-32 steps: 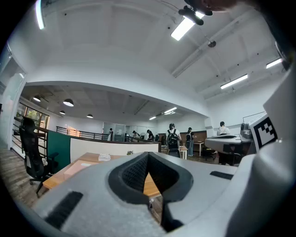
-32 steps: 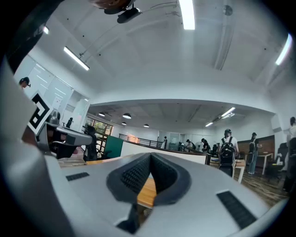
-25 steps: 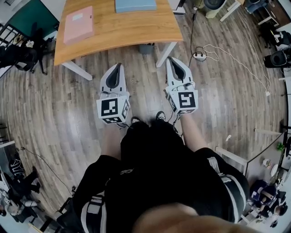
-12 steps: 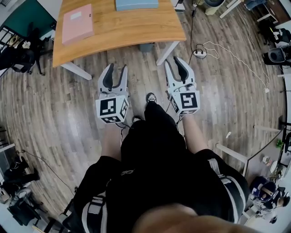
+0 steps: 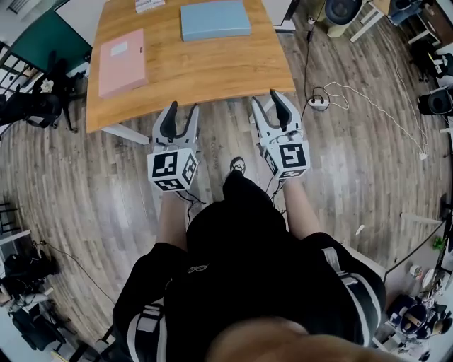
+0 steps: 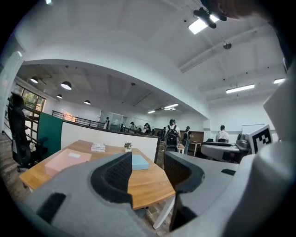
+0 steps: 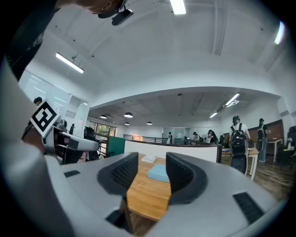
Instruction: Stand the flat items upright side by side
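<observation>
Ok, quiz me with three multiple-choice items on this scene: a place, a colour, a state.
1. Where is the pink flat item? A on the table, left part; B on the floor; C on a chair.
2. What colour is the other flat item, farther back? A green; B blue; C red.
3. How are both flat items placed? A upright; B leaning together; C lying flat.
Key: 1 A, the head view shows it on the wood near the left edge; 2 B, it is light blue; 3 C, both show their broad faces upward.

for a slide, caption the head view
Empty left gripper and right gripper, fingers just opened, face a table with pink item and blue item lying flat
</observation>
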Available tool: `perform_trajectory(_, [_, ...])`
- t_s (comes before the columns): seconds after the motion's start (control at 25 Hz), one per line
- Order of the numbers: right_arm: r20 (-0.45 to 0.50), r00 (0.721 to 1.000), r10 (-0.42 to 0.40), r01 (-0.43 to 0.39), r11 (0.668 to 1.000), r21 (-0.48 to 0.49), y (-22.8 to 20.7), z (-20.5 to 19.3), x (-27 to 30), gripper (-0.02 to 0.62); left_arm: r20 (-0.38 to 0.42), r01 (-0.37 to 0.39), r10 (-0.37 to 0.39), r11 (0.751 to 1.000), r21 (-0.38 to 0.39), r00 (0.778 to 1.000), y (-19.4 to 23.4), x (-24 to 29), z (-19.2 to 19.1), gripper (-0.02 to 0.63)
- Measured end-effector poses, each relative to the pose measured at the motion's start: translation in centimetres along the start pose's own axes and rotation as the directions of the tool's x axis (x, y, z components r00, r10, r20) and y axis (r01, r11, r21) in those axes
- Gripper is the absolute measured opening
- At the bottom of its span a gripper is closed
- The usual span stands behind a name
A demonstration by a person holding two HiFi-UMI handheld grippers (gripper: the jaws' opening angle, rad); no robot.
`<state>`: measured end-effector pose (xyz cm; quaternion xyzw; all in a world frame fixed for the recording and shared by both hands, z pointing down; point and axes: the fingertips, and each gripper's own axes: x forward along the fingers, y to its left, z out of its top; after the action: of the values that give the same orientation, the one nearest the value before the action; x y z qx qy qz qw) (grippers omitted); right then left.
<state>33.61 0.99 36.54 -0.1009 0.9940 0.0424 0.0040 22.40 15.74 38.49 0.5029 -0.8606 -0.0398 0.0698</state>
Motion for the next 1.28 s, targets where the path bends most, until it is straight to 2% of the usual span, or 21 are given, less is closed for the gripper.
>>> perform_trajectory(0.24, [0.024, 1.0, 0.021, -0.022, 0.998, 0.05, -5.5, 0.2, 5.2, 0.193, 0.0, -0.008, 0.008, 0.997, -0.079, 1.0, 0.8, 7.1, 1.5, 0.227])
perform_trajectory(0.52, [0.02, 0.999, 0.025, -0.027, 0.992, 0.126, -11.1, -1.6, 9.6, 0.225, -0.081, -0.001, 0.0, 1.0, -0.016, 0.997, 0.2, 14.7, 1.1, 0.235])
perform_trajectory(0.72, [0.005, 0.999, 0.046, -0.046, 0.988, 0.148, -13.8, -2.7, 12.4, 0.235, -0.101, -0.018, 0.017, 1.0, -0.015, 0.995, 0.2, 18.1, 0.6, 0.236])
perform_trajectory(1.08, [-0.029, 0.996, 0.086, -0.081, 0.986, 0.145, -15.2, -4.8, 18.9, 0.239, -0.122, -0.072, 0.067, 0.997, -0.036, 0.99, 4.9, 23.6, -0.2, 0.235])
perform_trajectory(1.28, [-0.057, 0.995, 0.076, -0.069, 0.991, 0.119, -16.9, -5.8, 24.1, 0.244, -0.135, -0.063, 0.055, 0.997, -0.051, 0.989, 8.6, 29.1, -0.3, 0.235])
